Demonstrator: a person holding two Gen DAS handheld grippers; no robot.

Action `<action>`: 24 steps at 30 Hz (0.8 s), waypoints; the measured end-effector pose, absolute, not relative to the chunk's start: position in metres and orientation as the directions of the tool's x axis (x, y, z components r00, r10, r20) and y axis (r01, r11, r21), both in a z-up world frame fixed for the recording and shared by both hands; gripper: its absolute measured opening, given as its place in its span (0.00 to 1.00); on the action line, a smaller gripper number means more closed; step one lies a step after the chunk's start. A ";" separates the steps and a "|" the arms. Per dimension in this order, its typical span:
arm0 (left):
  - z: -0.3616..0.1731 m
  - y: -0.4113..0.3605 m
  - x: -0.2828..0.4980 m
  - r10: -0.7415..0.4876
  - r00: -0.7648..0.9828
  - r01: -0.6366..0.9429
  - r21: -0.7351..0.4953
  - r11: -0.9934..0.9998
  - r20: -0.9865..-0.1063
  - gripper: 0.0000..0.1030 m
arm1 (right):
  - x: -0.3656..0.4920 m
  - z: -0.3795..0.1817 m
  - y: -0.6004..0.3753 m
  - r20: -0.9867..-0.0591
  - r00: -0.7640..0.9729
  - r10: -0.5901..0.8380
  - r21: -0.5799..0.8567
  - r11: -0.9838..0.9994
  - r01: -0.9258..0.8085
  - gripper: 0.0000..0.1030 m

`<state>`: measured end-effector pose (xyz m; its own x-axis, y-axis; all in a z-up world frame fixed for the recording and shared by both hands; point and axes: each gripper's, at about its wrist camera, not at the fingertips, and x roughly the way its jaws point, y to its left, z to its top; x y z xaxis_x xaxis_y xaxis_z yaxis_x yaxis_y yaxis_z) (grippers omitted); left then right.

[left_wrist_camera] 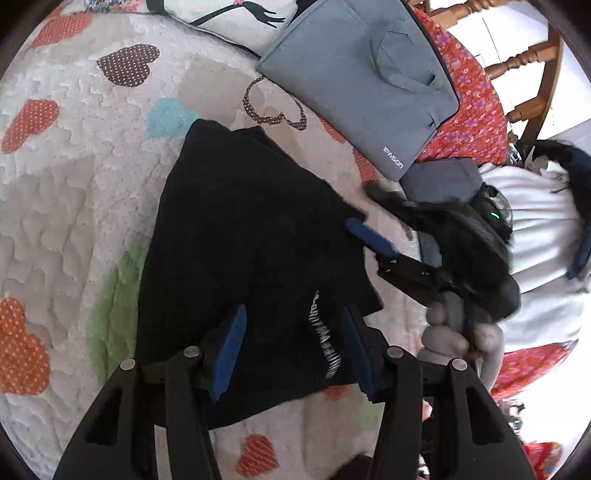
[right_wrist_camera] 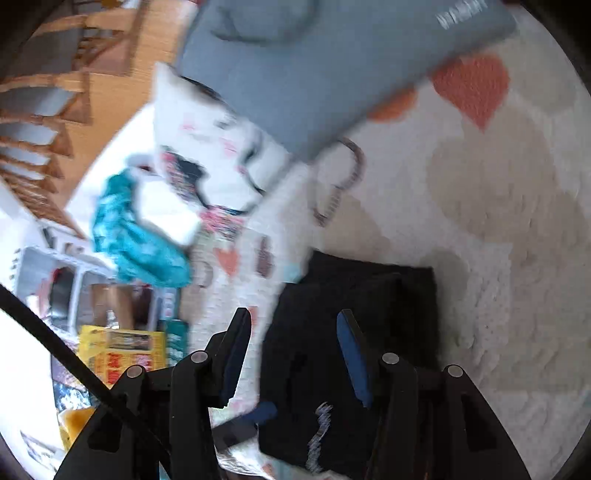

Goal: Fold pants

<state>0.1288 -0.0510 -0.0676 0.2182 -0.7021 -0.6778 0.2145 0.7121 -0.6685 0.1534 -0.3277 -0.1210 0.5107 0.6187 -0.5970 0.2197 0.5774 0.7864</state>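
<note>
My left gripper [left_wrist_camera: 291,347] hangs over the near end of the black pants [left_wrist_camera: 251,251], its jaws spread wide with nothing between them — the printed white lettering [left_wrist_camera: 327,336] lies just under the gap. The pants rest on the heart-patterned quilt [left_wrist_camera: 74,184] of the bed, already doubled into a compact dark slab lying roughly mid-bed, its far end pointing toward the head of the bed where the cushions sit. I judge one fold is done and another is in hand.

Next I would need to close on the near edge, both layers together, and carry it toward the far end so the edges meet squarely; the cloth looks limp and the top layer could slide.

Beyond the pants, toward the bed's far edge, lies a grey laptop bag [left_wrist_camera: 365,74], flat and shut (whatever it holds is hidden), with a printed cushion [left_wrist_camera: 236,14] beside it.

My right gripper [left_wrist_camera: 373,236] reaches in from the bed's right edge, touching or nearly touching the side hem of the pants. In its own view the right gripper [right_wrist_camera: 291,354] has its jaws parted and bare, poised above the pants [right_wrist_camera: 354,332]; that view is smeared by motion. Off the bed's edge there, a white bin or shelf unit [right_wrist_camera: 66,280] holds blurred items I cannot name.
</note>
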 end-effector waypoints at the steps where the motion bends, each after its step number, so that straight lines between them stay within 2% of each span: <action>1: -0.067 -0.053 0.128 -0.698 0.228 0.231 -0.659 0.716 -0.679 0.50 | 0.155 -0.131 -0.329 -0.607 0.510 0.609 0.781 0.576 0.241 0.47; 2: -0.065 -0.054 0.128 -0.693 0.227 0.241 -0.650 0.720 -0.684 0.50 | 0.154 -0.139 -0.333 -0.587 0.527 0.614 0.797 0.550 0.248 0.38; 3: -0.064 -0.055 0.130 -0.691 0.221 0.245 -0.647 0.722 -0.688 0.50 | 0.152 -0.145 -0.339 -0.559 0.546 0.625 0.821 0.508 0.259 0.36; 7: -0.053 -0.047 0.129 -0.700 0.222 0.231 -0.661 0.714 -0.679 0.50 | 0.145 -0.133 -0.340 -0.576 0.544 0.611 0.807 0.530 0.259 0.37; 9: -0.042 -0.040 0.125 -0.699 0.255 0.237 -0.657 0.715 -0.669 0.50 | 0.133 -0.115 -0.336 -0.578 0.549 0.603 0.798 0.559 0.227 0.44; 13: -0.036 -0.030 0.113 -0.678 0.276 0.241 -0.634 0.735 -0.681 0.50 | 0.095 -0.091 -0.316 -0.534 0.545 0.647 0.819 0.556 0.143 0.44; 17: -0.055 -0.030 0.106 -0.658 0.264 0.215 -0.622 0.753 -0.705 0.50 | 0.063 -0.106 -0.293 -0.544 0.494 0.678 0.816 0.564 0.126 0.44; 19: -0.060 -0.031 0.105 -0.657 0.259 0.210 -0.623 0.754 -0.708 0.50 | 0.056 -0.133 -0.290 -0.591 0.457 0.664 0.796 0.572 0.197 0.41; 22: -0.055 -0.031 0.104 -0.659 0.255 0.216 -0.622 0.752 -0.708 0.50 | 0.050 -0.148 -0.298 -0.537 0.493 0.685 0.839 0.492 0.232 0.40; 24: -0.049 -0.029 0.100 -0.661 0.254 0.232 -0.619 0.751 -0.707 0.50 | 0.045 -0.142 -0.298 -0.559 0.503 0.660 0.821 0.527 0.221 0.40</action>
<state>0.0995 -0.0294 -0.0494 0.2537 -0.6605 -0.7067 0.2317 0.7508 -0.6186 0.0452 -0.2976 -0.1421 0.5026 0.6597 -0.5587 0.2211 0.5267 0.8208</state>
